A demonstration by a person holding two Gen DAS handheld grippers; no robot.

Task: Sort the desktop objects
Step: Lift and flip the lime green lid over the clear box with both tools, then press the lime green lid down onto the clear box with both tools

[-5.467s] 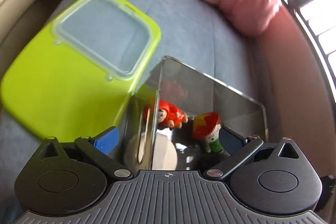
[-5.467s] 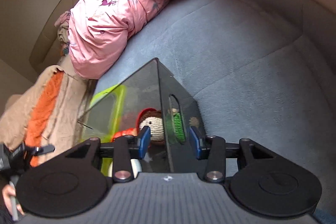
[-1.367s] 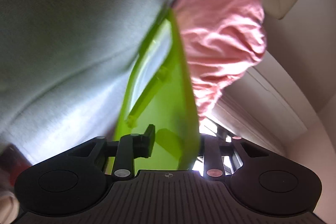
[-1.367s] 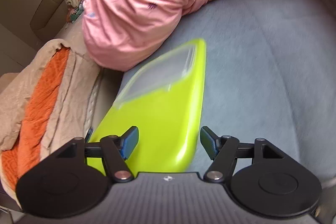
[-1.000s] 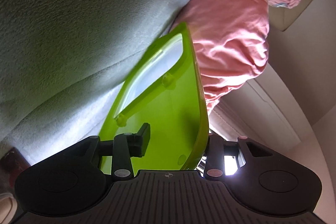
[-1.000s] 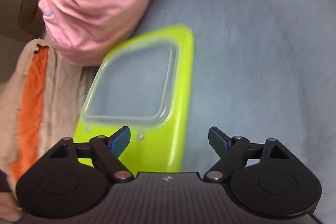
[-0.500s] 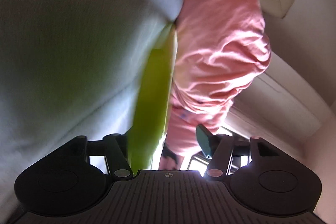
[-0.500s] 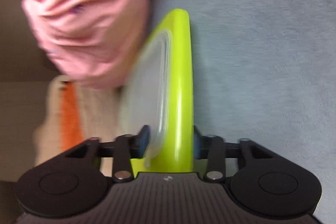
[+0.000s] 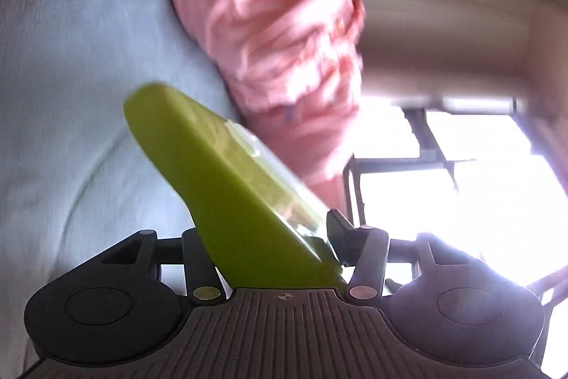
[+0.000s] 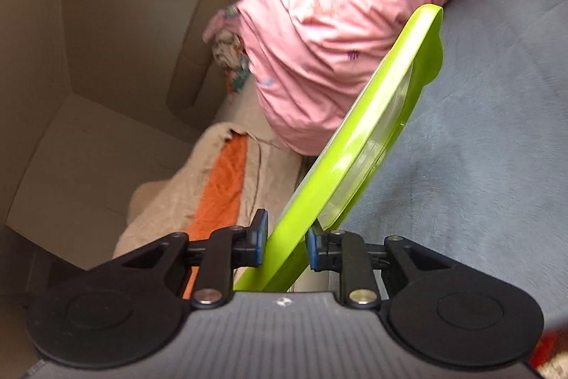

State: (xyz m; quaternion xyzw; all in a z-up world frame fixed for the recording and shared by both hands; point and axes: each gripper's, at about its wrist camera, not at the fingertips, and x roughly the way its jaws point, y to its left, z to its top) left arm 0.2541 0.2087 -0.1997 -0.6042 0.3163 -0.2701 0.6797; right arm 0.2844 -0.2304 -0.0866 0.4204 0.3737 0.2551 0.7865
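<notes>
The lime-green lid (image 10: 358, 137) with a clear window panel is lifted off the grey-blue cushion and held tilted between both grippers. My right gripper (image 10: 284, 245) is shut on its near edge, blue pads on either side. In the left wrist view the lid (image 9: 227, 187) runs between the fingers of my left gripper (image 9: 266, 237), which looks closed on its other edge; this view is blurred. The dark clear box with the toys is out of view.
A pink quilted jacket (image 10: 340, 34) lies at the back of the grey-blue cushion (image 10: 490, 144). A beige and orange blanket (image 10: 220, 187) hangs at the left. A bright window (image 9: 461, 187) shows behind the lid.
Both grippers have closed on the green lid and raised it off the cushion. It has swung from edge-on to tilted, and the views have swung with it.
</notes>
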